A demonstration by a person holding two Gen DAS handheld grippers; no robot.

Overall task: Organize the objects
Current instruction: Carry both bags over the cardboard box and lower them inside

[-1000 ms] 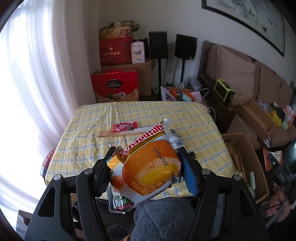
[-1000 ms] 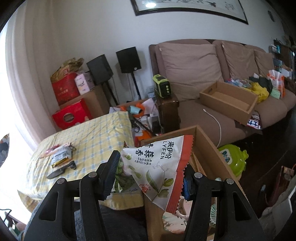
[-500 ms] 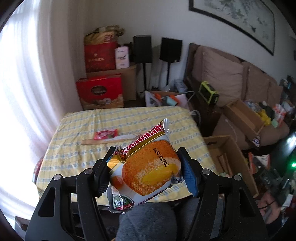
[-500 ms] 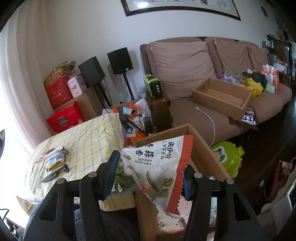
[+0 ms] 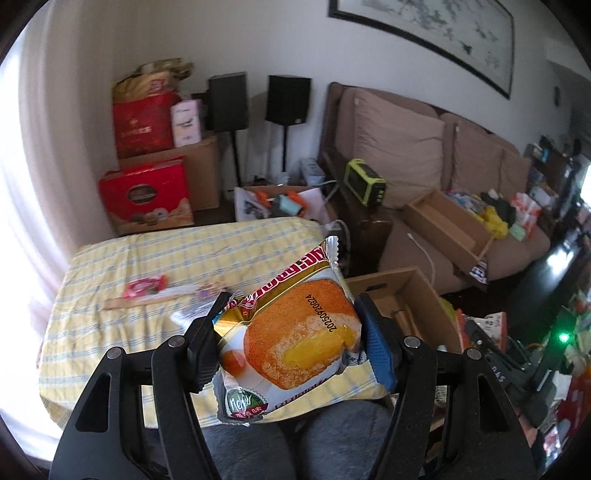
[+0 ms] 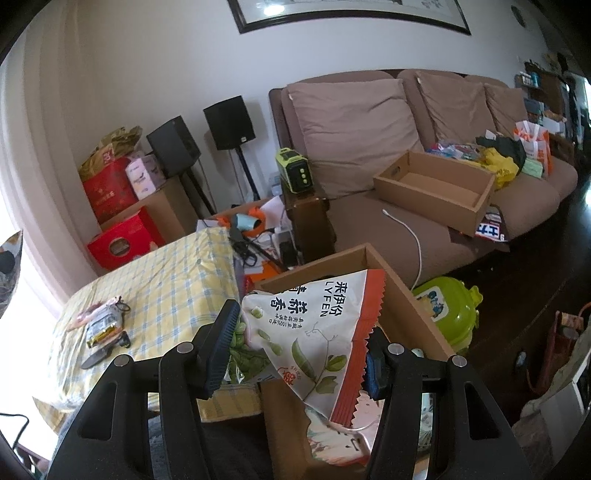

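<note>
cardboard box [image 6: 406, 295] stands open beside the cluttered table [image 6: 177, 280].

Daylight is pouring in from a window on the left in both views, washing that side to blown-out white. The white wall [image 5: 369, 92] is looking evenly lit; the dark floor [image 6: 535, 266] on the right is falling into shadow. A ceiling light is glaring off the framed picture [image 6: 269, 9] in the right wrist view. Both pictures are bending strongly at the edges, with black corners. The left wrist view is looking slightly soft on the far boxes [image 5: 147, 122]; near objects are staying sharp.
</note>
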